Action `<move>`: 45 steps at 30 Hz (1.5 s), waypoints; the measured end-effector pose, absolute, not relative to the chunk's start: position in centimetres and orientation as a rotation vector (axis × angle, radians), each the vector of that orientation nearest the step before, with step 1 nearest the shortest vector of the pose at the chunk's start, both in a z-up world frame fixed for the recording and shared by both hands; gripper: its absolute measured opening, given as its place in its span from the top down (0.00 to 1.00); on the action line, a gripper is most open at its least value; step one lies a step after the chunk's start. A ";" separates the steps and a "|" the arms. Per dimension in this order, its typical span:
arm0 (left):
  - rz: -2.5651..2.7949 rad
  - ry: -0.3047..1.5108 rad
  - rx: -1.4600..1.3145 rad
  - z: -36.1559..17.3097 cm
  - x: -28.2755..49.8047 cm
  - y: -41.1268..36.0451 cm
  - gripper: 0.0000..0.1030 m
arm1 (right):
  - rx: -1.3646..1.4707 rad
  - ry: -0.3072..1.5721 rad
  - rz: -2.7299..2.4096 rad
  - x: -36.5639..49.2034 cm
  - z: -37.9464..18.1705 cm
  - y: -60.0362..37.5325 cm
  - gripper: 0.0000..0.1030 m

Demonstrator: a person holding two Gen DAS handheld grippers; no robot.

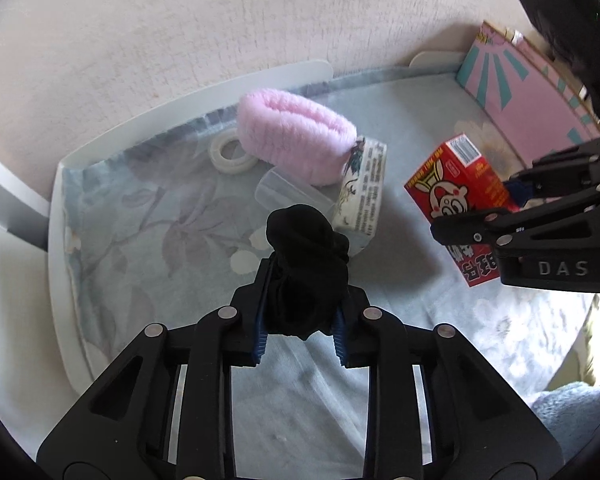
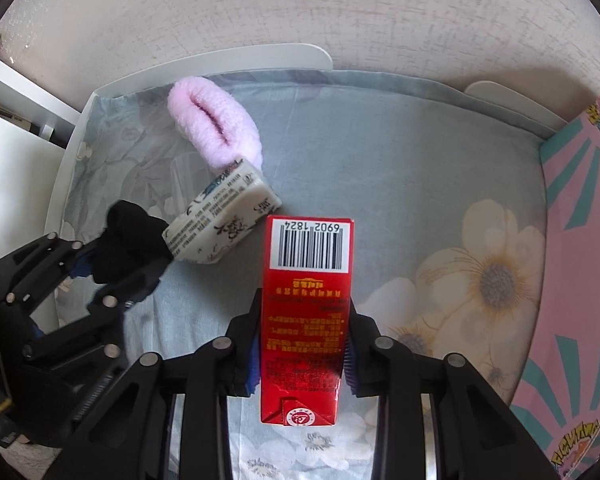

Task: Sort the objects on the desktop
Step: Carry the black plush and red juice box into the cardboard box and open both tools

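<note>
Jaws clamp one black sock point(image 1: 306, 264), one red carton point(image 2: 306, 320).

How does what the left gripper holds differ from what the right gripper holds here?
The left gripper is shut on a black sock, soft, bunched and shapeless; the right gripper is shut on a red carton, stiff, boxy and straight-edged. The sock is plain, while the carton bears print and a barcode. The sock bulges out past the fingertips; the carton runs long and straight between them. Both are clamped from the sides above the flowered cloth.
</note>
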State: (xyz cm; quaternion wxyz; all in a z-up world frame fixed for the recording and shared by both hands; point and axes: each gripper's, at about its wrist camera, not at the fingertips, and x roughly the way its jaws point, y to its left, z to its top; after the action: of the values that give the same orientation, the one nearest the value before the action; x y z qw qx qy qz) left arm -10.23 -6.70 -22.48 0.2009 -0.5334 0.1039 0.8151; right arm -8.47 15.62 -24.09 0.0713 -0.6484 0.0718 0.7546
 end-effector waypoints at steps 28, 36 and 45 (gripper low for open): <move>2.317 0.204 -1.393 -12.9 -9.4 -4.5 0.79 | -1.872 0.202 2.549 -5.8 -13.6 19.1 0.71; 2.320 0.283 -1.310 -9.9 -10.3 -0.3 0.79 | -1.766 0.205 2.589 -3.8 -10.1 23.1 0.71; 2.240 0.341 -1.240 -8.1 -11.6 7.0 0.79 | -1.715 0.219 2.534 -0.5 -9.5 28.0 0.71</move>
State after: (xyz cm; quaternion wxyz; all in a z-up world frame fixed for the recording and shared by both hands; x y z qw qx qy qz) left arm -11.58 7.04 -8.14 0.2758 -0.4615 0.1269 0.8336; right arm -0.48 28.00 -9.50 0.0370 -0.5587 0.0714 0.8255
